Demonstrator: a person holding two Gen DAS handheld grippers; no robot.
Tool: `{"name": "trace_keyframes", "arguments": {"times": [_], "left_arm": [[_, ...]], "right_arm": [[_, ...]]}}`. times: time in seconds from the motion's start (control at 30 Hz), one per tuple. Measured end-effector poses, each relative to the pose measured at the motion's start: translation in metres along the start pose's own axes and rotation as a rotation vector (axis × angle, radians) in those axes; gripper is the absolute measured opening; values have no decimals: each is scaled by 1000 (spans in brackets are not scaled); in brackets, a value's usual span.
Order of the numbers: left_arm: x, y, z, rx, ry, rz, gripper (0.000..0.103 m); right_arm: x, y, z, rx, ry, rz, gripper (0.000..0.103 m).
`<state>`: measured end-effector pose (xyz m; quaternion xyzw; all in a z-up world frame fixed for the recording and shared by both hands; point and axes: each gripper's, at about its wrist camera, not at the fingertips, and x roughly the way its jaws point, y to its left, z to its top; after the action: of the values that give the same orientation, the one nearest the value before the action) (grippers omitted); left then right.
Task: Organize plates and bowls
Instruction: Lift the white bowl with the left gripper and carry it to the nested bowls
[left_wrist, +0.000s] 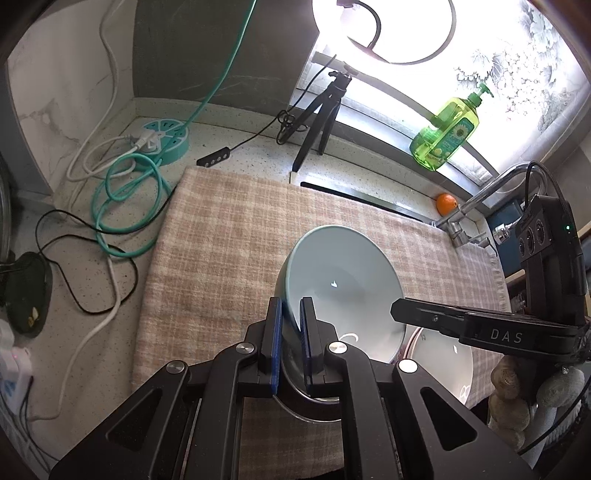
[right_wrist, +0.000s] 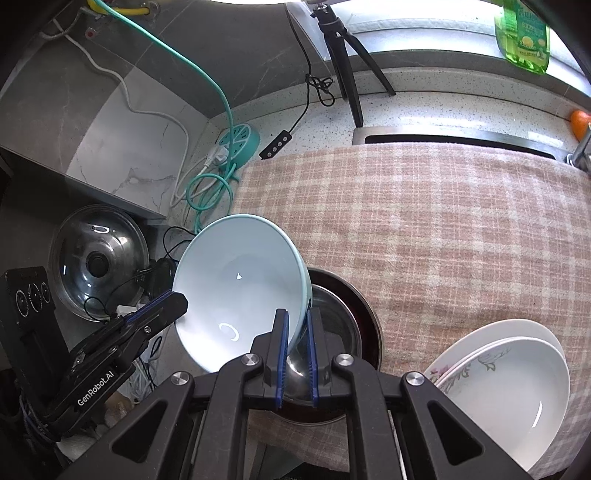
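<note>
- The left claw (left_wrist: 291, 332) is pinching the near-left rim of the pale blue bowl (left_wrist: 343, 280), pads pressed on either side of its wall.
- The right claw (right_wrist: 297, 345) is pinching the same bowl's opposite rim, so it hangs tilted between both.
- Just beneath the bowl sits a steel bowl (right_wrist: 340, 314) on the checked cloth (right_wrist: 443, 221) covering the worktop (right_wrist: 424, 110).
- Right of the right claw lie stacked white plates (right_wrist: 517, 376).

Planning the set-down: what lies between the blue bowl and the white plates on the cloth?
In the right wrist view, a shallow metal dish sits under and beside the blue bowl; beyond it, only bare checked cloth before the white plates.
</note>
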<state>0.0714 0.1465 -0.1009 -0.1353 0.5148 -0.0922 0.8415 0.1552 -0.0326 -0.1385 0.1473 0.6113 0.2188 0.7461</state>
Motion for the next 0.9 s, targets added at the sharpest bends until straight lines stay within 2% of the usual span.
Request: {"name": "trace_keyframes", "arguments": {"times": [0.9], "left_arm": [[21,-8,-31,25,80,0,8]], "right_arm": [[8,-18,-32,27,32,-36,9]]}}
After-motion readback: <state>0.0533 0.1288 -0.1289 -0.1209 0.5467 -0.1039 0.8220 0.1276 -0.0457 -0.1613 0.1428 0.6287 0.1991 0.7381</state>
